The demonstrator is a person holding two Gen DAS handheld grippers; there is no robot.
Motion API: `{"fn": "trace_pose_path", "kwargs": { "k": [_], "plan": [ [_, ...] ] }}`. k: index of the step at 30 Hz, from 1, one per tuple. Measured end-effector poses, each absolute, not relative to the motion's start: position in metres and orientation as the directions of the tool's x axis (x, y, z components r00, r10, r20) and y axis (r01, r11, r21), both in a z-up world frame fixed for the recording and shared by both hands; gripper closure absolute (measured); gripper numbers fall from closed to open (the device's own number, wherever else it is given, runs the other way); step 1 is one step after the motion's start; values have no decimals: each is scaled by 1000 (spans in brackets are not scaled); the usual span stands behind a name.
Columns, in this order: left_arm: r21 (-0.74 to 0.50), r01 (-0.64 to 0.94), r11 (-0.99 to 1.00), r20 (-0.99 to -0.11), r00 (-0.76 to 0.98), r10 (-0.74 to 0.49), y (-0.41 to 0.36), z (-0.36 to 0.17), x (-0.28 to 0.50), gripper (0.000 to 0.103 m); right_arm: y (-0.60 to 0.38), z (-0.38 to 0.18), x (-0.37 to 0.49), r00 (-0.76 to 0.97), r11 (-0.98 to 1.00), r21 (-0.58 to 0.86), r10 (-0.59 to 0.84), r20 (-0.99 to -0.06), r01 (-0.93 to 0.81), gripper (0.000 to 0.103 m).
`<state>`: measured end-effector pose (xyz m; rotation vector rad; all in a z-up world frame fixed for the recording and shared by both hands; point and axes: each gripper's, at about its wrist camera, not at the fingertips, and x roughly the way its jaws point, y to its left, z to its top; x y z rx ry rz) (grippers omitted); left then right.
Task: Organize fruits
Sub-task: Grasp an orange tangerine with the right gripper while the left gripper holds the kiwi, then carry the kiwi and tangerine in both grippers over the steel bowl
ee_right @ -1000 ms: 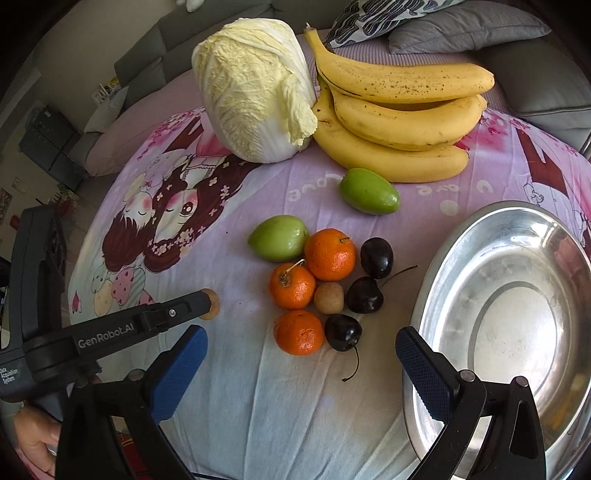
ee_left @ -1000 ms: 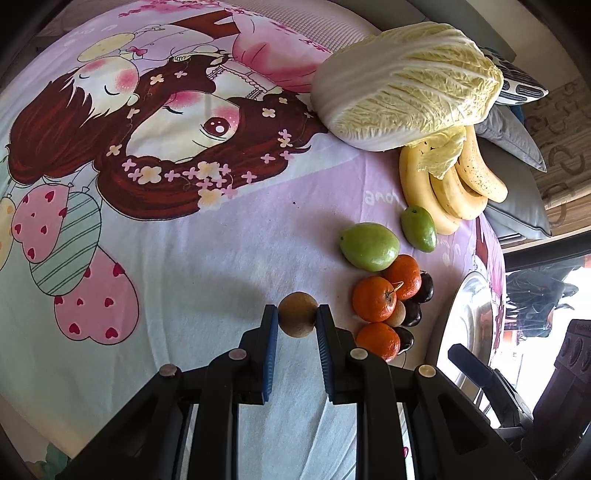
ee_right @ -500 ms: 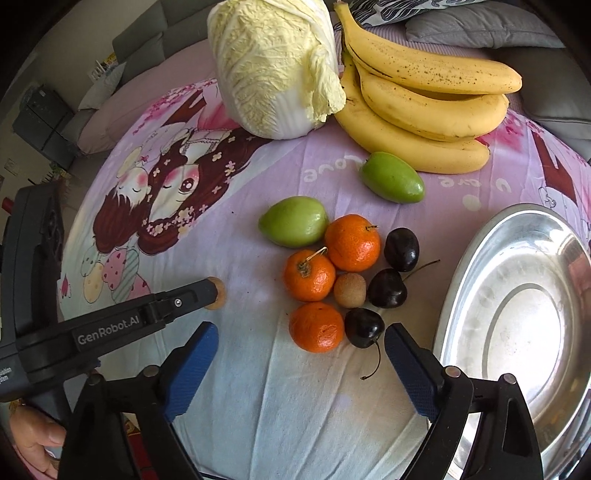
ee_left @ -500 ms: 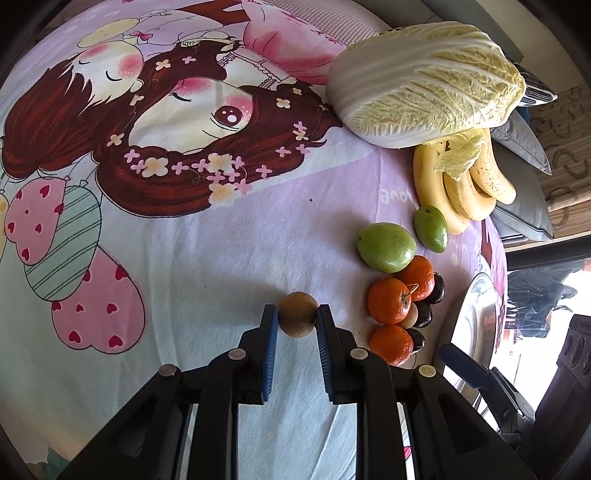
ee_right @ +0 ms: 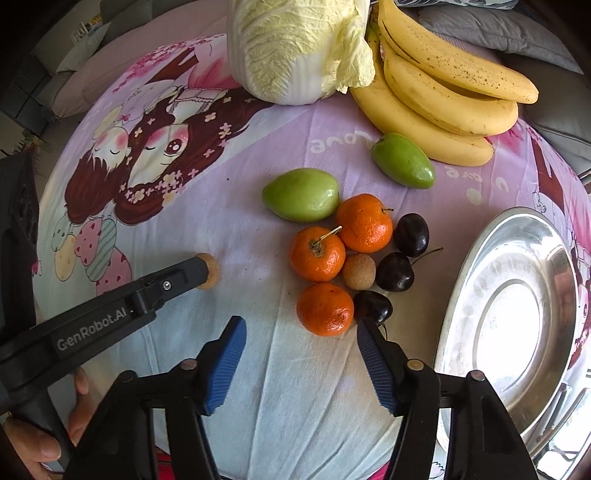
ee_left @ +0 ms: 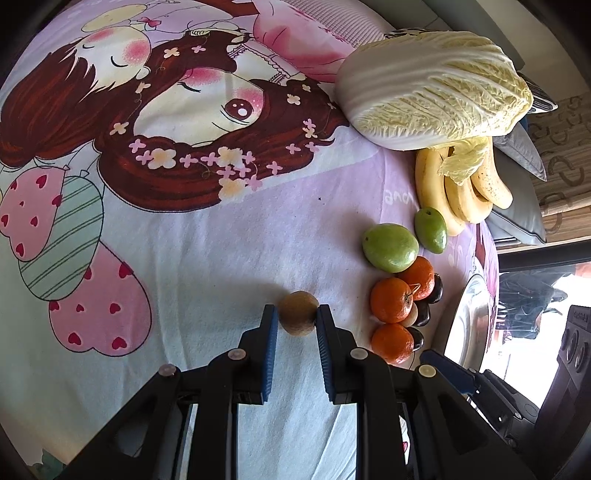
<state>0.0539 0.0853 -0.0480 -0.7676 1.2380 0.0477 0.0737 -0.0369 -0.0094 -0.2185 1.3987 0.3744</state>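
— What is held by the left claw (ee_left: 297, 320)?

— A small brown round fruit (ee_left: 298, 313) is gripped between its two blue pads, at the tips. In the right wrist view the same fruit (ee_right: 209, 270) is seen at the end of the left claw's black arm, close over the printed cloth (ee_left: 221, 258). Whether it touches the cloth cannot be told.

— And the right claw (ee_right: 297, 356)?

— Its jaws are closing, and nothing is pressed by the pads. It is pointed down at the cloth, just below the pile of fruit. The nearest orange (ee_right: 325, 309) and a dark cherry (ee_right: 373, 307) are seen just above the tips, the cherry close to the right pad; no contact can be confirmed.

— How is the pile arranged?

— Three oranges are placed together, with a second small brown fruit (ee_right: 358, 271) between them and three dark cherries on the right side. A green fruit (ee_right: 301, 199) is touching the upper orange (ee_right: 364, 223). Another green fruit (ee_right: 403, 161) is lying apart, near the bunch of bananas (ee_right: 443, 96).

— What else is on the cloth?

— A napa cabbage (ee_right: 295, 48) is lying beside the bananas, one leaf resting over them. A steel basin (ee_right: 461, 295) is standing to the right of the pile, and no fruit is seen inside it. Grey cushions (ee_right: 491, 29) are visible behind the bananas.

— Is the person visible?

— Only a hand (ee_right: 40, 443) is seen, at the lower left corner of the right wrist view, around the handle of the left claw.
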Motion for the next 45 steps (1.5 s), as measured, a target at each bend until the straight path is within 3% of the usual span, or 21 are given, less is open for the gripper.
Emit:
{"fn": "trace_pose_path", "kwargs": {
  "k": [3, 12, 17, 36, 42, 45],
  "plan": [
    [-508, -424, 749, -855, 355, -379, 84, -49, 55, 80, -34, -13, 77, 133, 927, 40, 96, -986, -373, 54],
    [-511, -415, 753, -854, 343, -391, 82, -52, 56, 79, -27, -29, 83, 111, 928, -40, 1, -994, -370, 55],
    [-502, -409, 762, -859, 342, -382, 79, -53, 59, 79, -28, -31, 85, 121, 930, -51, -7, -993, -363, 65],
    [-524, -369, 768, -831, 417, -368, 69, -23, 69, 80, -88, 8, 88, 166, 943, 48, 108, -980, -330, 65],
    [-517, -349, 782, -829, 434, -354, 61, -11, 76, 80, -116, 33, 85, 260, 977, -21, 36, -965, -214, 66],
    [-503, -323, 802, -831, 437, -346, 50, -4, 80, 80, -129, 32, 86, 284, 988, 18, 63, -957, -156, 66]
  ]
}}
